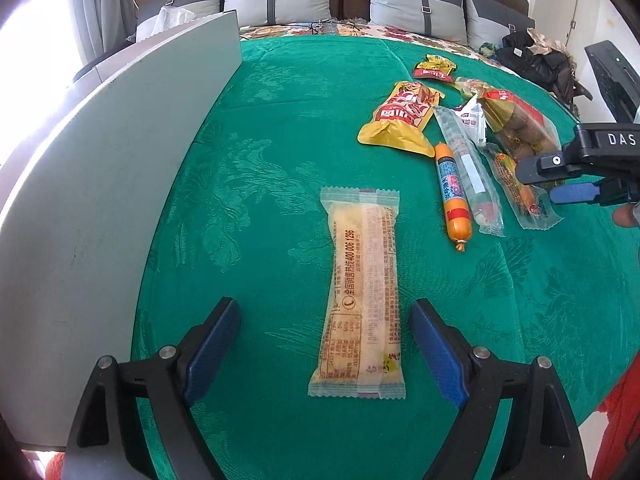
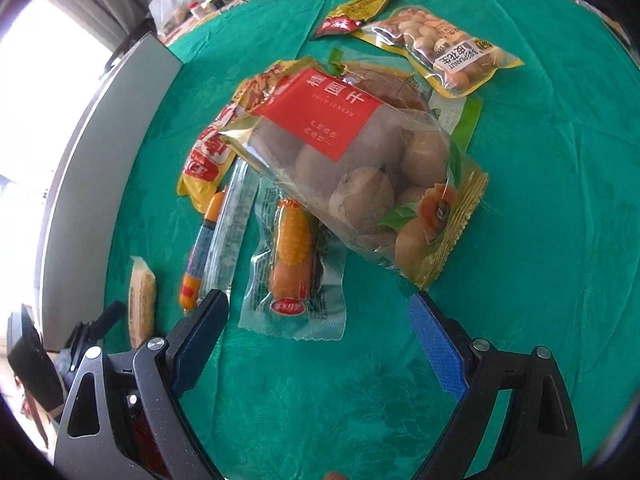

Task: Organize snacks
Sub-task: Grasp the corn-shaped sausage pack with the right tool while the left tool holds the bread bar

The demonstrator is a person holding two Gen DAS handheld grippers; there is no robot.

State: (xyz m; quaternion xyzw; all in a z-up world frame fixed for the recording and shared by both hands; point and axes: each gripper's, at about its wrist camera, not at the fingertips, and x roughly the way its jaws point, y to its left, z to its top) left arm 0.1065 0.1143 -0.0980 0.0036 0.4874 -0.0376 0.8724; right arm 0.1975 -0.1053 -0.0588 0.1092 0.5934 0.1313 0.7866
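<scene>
In the left wrist view, the left gripper [image 1: 326, 350] hangs over a green cloth [image 1: 280, 160] with its jaws spread wide. A long pale cake bar [image 1: 360, 292] in a clear wrapper lies flat on the cloth between the two blue pads [image 1: 212, 350]; neither pad touches it. A grey board [image 1: 120, 160] runs along the left side. Further back to the right lies a loose cluster of snacks: a yellow and red packet [image 1: 400, 118], a small orange sausage [image 1: 452, 196], a clear tube pack [image 1: 468, 172] touching the sausage, and a wrapped corn sausage [image 1: 520, 192] beside that. A small red packet [image 1: 434, 68] sits behind them. The right gripper [image 1: 560, 182] reaches in from the right edge above the corn sausage, jaws apart. Pillows [image 1: 416, 4] line the back.

In the right wrist view, the right gripper [image 2: 318, 344] is also wide open and holds nothing. The wrapped corn sausage [image 2: 292, 256] lies just ahead of the jaws, its wrapper edge near the left pad. A bag of round brown fruit [image 2: 360, 168] with a red label overlaps the sausage's far end. To the left lie the orange sausage [image 2: 202, 244] and the clear tube pack [image 2: 232, 220], with the yellow and red packet [image 2: 212, 152] behind. A peanut bag [image 2: 444, 52] and the small red packet [image 2: 360, 10] lie at the back. The cake bar [image 2: 141, 304] lies well apart at the lower left, beside the left gripper [image 2: 86, 340], whose jaws I cannot make out here.
</scene>
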